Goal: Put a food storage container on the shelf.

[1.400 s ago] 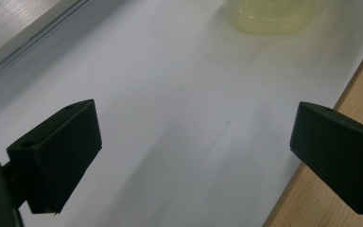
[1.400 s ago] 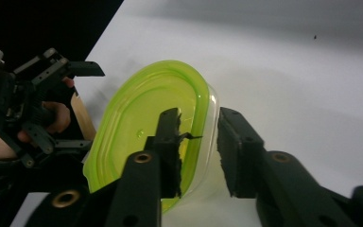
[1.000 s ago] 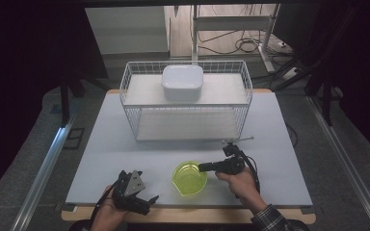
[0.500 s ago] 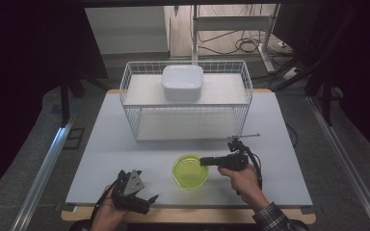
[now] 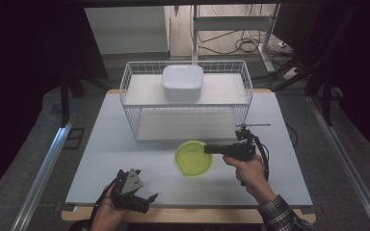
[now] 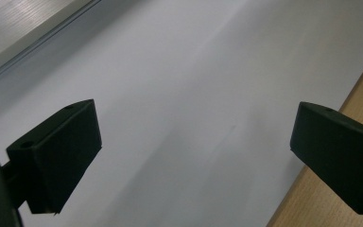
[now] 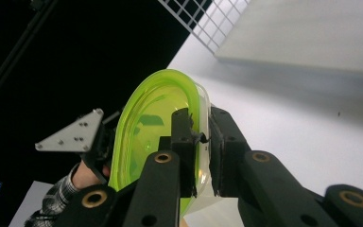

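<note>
Across the middle of the floor, the table is carrying everything I am working with, its pale top running from a far edge under the wire basket to the wooden strip along the near edge. That basket is sitting toward the far edge, about centred between the left and right edges, and a white square container is resting on its upper shelf.

Near the middle of the table, a little toward the near edge and right of centre, the green bowl is hanging clear of the top and tipping slightly. My right gripper is reaching in level from the right and clamping the bowl's rim; in the right gripper view one jaw is pressing inside the bowl and the other outside, with the rim pinched between them.

At the near left corner, my left gripper is resting just over the near edge, its jaws standing wide apart with nothing between them, pale tabletop showing in the gap.
</note>
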